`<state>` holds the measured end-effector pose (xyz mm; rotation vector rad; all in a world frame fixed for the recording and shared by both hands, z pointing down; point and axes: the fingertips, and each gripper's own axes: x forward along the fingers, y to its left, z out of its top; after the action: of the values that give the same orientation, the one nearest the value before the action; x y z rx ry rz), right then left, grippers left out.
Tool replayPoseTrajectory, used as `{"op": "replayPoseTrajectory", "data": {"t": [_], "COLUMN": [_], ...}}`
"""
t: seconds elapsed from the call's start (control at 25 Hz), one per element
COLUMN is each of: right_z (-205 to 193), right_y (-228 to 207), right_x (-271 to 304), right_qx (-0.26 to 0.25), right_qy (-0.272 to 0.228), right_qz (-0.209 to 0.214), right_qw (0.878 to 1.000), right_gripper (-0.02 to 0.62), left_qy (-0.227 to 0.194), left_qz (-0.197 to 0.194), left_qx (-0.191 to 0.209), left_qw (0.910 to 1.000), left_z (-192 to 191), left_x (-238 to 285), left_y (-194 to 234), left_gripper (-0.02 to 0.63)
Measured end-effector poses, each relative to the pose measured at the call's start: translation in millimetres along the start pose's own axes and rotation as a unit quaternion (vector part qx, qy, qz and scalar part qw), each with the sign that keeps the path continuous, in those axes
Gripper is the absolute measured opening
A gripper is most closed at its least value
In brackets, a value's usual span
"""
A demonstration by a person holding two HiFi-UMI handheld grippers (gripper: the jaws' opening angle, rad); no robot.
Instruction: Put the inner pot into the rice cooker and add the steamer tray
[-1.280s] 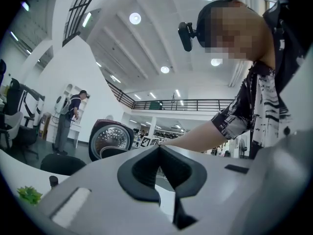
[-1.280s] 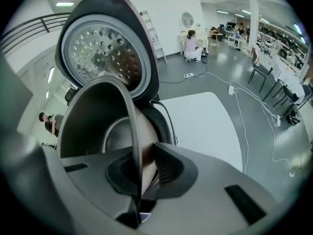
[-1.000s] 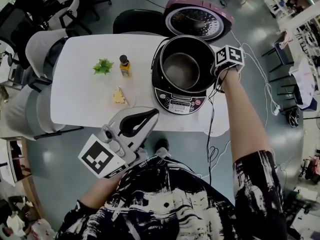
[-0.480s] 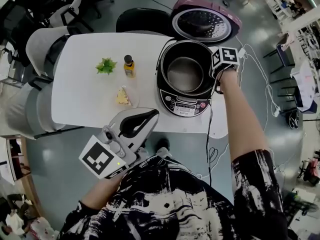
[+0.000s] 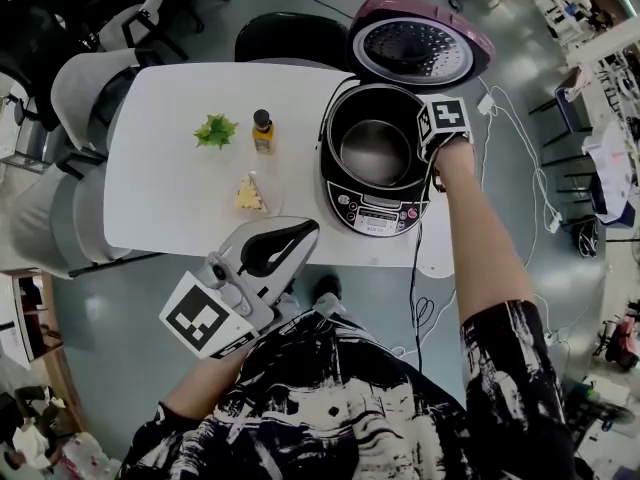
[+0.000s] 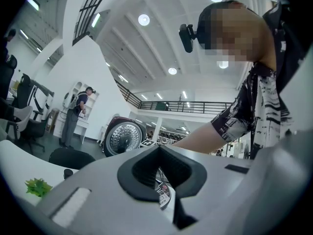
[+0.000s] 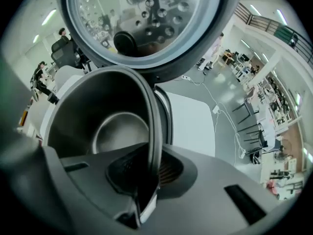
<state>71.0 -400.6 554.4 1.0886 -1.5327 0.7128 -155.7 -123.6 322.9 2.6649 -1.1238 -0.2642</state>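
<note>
The jaws of the right gripper [image 7: 149,173] are covered in the head view by its marker cube [image 5: 443,120] and the hand. Its own view shows them clenched on the rim of the inner pot [image 5: 375,151]. The pot stands inside the rice cooker [image 5: 372,213] at the right end of the table [image 5: 170,188], mouth up, its axis upright or nearly so; whether it is fully seated cannot be told. The lid [image 5: 420,50] is open behind it. The left gripper [image 5: 308,228] is off the table's near edge, its 2 jaws closed tip to tip on nothing. Only the head view shows the bottle [image 5: 263,131], the green leafy thing [image 5: 216,130] and the yellow wedge [image 5: 247,194] together. The left gripper view alone shows a person [image 6: 78,114] standing far off, and only a sliver of the cooker's panel shows through the hollow between its jaws.
</note>
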Motion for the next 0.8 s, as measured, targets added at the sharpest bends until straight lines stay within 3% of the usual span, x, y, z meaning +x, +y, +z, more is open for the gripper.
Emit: {"op": "replayPoseTrajectory", "data": {"t": [0.52, 0.8], "right_z": [-8.1, -12.9], "right_y": [1.3, 0.4], "right_x": [6.4, 2.2], "right_qx": [-0.139, -0.146], "right_qy": [0.057, 0.059], "right_qz": [-0.06, -0.054], "right_qw": [0.987, 0.986], "right_gripper": [0.051, 0.098], "left_qy": [0.002, 0.0], "left_qz": [-0.006, -0.014], "left_qx": [-0.001, 0.002], "left_qw": [1.0, 0.9999], "left_z": [2.1, 4.2], "left_x": [5.8, 10.0], "left_y": [4.3, -0.9], "left_gripper": [0.005, 0.005]}}
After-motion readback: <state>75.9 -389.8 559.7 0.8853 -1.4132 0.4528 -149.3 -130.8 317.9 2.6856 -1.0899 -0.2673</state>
